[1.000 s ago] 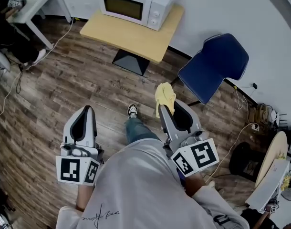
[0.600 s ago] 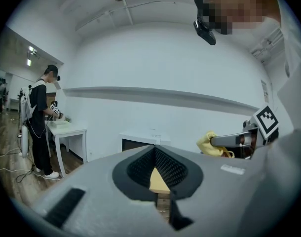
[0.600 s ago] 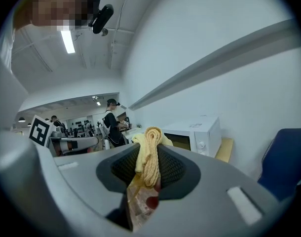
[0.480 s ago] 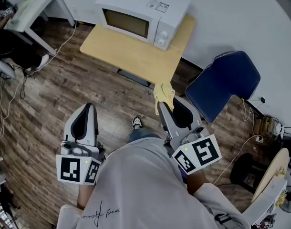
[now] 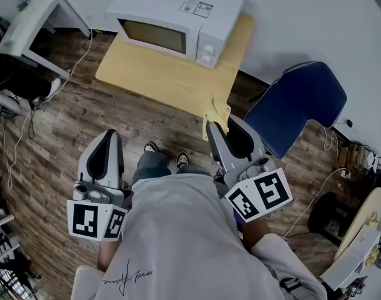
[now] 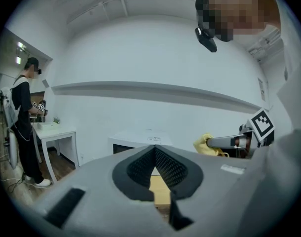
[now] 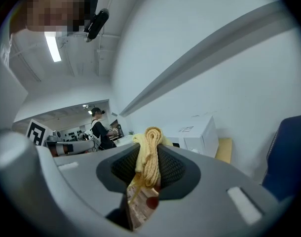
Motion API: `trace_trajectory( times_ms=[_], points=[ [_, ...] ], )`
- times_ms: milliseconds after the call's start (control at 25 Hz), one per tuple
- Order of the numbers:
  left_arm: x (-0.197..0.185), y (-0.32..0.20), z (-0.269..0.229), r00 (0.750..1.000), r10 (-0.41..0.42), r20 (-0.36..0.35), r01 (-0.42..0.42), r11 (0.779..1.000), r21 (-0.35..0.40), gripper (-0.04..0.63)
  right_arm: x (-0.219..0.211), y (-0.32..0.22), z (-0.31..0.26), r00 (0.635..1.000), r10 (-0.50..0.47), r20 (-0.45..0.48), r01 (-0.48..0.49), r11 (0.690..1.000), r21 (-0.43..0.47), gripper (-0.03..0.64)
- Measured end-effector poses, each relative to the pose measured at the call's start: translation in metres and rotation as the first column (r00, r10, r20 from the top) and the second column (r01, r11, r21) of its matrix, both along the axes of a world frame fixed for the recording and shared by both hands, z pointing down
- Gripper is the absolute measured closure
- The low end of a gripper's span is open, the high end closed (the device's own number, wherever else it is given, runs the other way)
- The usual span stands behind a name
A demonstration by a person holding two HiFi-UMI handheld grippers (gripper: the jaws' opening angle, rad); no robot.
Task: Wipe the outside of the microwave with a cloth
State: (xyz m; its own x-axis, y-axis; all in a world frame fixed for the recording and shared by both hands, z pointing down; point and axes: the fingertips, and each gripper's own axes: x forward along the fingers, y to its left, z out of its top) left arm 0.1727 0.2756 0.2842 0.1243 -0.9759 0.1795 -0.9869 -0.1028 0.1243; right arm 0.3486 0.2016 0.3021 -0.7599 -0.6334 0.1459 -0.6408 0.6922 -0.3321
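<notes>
Right tool is clamping a yellow cloth between its jaws, with the bunched fabric poking up past the tips and a thin tail hanging down behind them. Left tool is hanging alongside, its jaws meeting at the tips and gripping nothing. Both are hovering at the near side of the table. The white microwave is sitting at the far side of it by the wall, well apart from the cloth, so no wiping is happening yet.

Several things are looking risky from here. The right tool is pinching only a narrow fold, so friction against the casing is likely to be tugging the cloth loose once it is dragging. Little fabric is standing proud of the tips, so a flat approach could be putting hard plastic rather than cloth against the microwave. The microwave is resting free on the table, and a firm sideways stroke could be shoving it along unless the left tool is bracing it. A blue chair is crowding the right side, where an arm could be catching on it.
</notes>
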Motion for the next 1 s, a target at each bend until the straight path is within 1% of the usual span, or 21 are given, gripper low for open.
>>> trace_trajectory(
  times_ms=[200,400,560,680,840,1000],
  points=[
    [-0.018,-0.038,0.003,0.999,0.047,-0.004,-0.047,0.999,0.004,0.597,-0.010,-0.028,0.000,0.998,0.059,0.003,-0.059,0.998,0.001,0.504],
    [-0.053,-0.091,0.007,0.993,0.115,-0.025,-0.114,0.993,0.014,0.597,-0.034,-0.064,-0.003,0.990,0.144,-0.010,-0.143,0.990,0.015,0.504],
    [-0.086,-0.136,0.006,0.981,0.189,-0.034,-0.189,0.982,0.015,0.597,-0.060,-0.096,-0.005,0.975,0.220,-0.038,-0.220,0.975,0.013,0.504],
    [-0.111,-0.170,0.001,0.967,0.250,-0.046,-0.250,0.968,0.012,0.597,-0.081,-0.121,-0.007,0.958,0.280,-0.056,-0.281,0.960,0.000,0.505],
    [-0.143,-0.212,-0.007,0.940,0.338,-0.041,-0.338,0.941,0.015,0.597,-0.104,-0.145,-0.017,0.929,0.361,-0.084,-0.363,0.932,-0.006,0.505],
    [-0.172,-0.248,-0.007,0.915,0.402,-0.030,-0.402,0.916,0.017,0.597,-0.121,-0.168,-0.030,0.886,0.456,-0.079,-0.456,0.890,0.020,0.505]
  ],
)
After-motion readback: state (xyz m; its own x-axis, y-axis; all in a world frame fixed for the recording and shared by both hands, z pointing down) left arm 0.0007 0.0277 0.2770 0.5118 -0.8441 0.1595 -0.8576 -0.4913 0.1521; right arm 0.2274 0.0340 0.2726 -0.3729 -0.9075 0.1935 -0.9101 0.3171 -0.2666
